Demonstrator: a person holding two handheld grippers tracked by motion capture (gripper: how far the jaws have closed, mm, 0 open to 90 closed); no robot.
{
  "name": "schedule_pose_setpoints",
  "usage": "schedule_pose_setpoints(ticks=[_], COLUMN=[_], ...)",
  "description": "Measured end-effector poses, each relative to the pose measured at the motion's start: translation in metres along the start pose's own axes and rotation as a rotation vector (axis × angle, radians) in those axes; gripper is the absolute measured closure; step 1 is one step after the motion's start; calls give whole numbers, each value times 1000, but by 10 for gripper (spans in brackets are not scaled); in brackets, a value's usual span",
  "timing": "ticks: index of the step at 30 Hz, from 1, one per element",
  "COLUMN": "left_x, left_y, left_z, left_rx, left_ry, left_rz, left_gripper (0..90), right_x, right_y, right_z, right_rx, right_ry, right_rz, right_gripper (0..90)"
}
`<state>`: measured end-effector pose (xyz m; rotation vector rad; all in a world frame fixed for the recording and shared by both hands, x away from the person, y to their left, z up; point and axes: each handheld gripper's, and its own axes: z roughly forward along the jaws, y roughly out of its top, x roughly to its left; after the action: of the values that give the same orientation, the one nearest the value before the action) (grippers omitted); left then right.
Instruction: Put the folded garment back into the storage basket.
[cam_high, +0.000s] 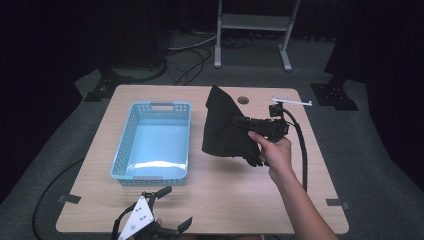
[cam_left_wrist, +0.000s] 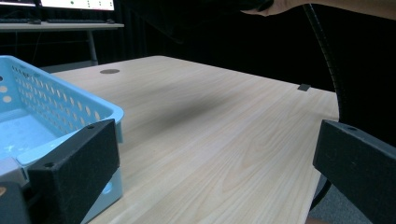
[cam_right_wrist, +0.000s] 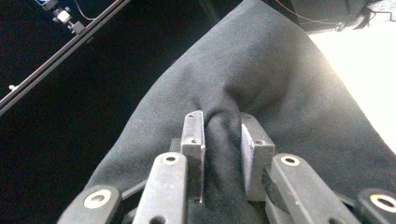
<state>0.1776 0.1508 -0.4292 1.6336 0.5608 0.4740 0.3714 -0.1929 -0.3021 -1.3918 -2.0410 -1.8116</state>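
Nearest the high camera, the left tool (cam_high: 172, 207) rests wide open and empty, while the right tool (cam_right_wrist: 222, 140), pinched on a bunched fold, holds the black cloth (cam_high: 225, 127) above the bench (cam_high: 240, 200): soft, light, best gripped by a gathered fold.

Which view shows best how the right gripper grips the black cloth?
The right gripper view: right gripper pinches a fold of the black cloth. The high view shows it hanging above the table; the left gripper view catches its dark lower edge.
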Motion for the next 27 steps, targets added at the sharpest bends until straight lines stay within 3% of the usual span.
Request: schedule_pose_setpoints(ticks=[27], left_x=[1], left_y=[0], left_z=[-1], left_rx=[-2], left_ry=[8], left_rz=[1], left_gripper=[0], right_x=[15], right_y=[2], right_z=[33], right_rx=[40], right_ry=[35], right_rz=[-31], right_gripper=[748])
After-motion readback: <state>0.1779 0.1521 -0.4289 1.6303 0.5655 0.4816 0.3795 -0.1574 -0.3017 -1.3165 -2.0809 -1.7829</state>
